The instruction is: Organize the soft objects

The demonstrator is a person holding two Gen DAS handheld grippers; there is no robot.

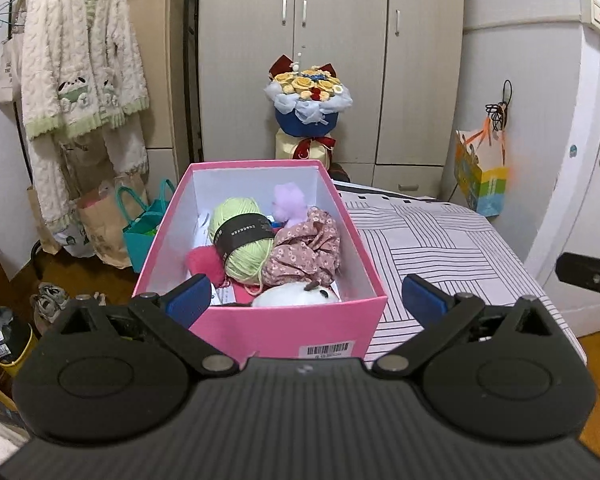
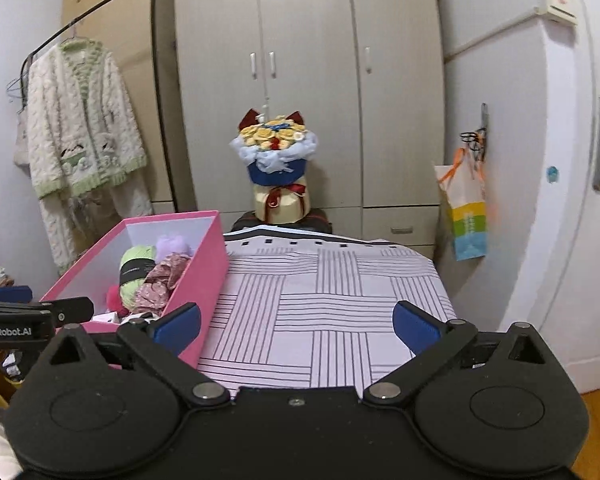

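Observation:
A pink box (image 1: 284,328) stands on the striped bedcover (image 1: 440,248). In it lie a green yarn ball (image 1: 240,240), a floral cloth (image 1: 308,252), a purple plush (image 1: 288,204), a red pompom (image 1: 204,262) and a white plush (image 1: 296,296). My left gripper (image 1: 306,300) is open and empty, just before the box's near wall. My right gripper (image 2: 298,326) is open and empty over the bedcover (image 2: 332,300), to the right of the box (image 2: 204,272). The yarn ball (image 2: 134,268) and floral cloth (image 2: 160,284) show there too.
A flower bouquet (image 1: 308,100) stands before the wardrobe (image 1: 340,40) beyond the bed. A fleece robe (image 1: 80,72) hangs on a rack at left, with bags (image 1: 140,224) below. A gift bag (image 1: 480,176) hangs at right by the door (image 2: 588,200).

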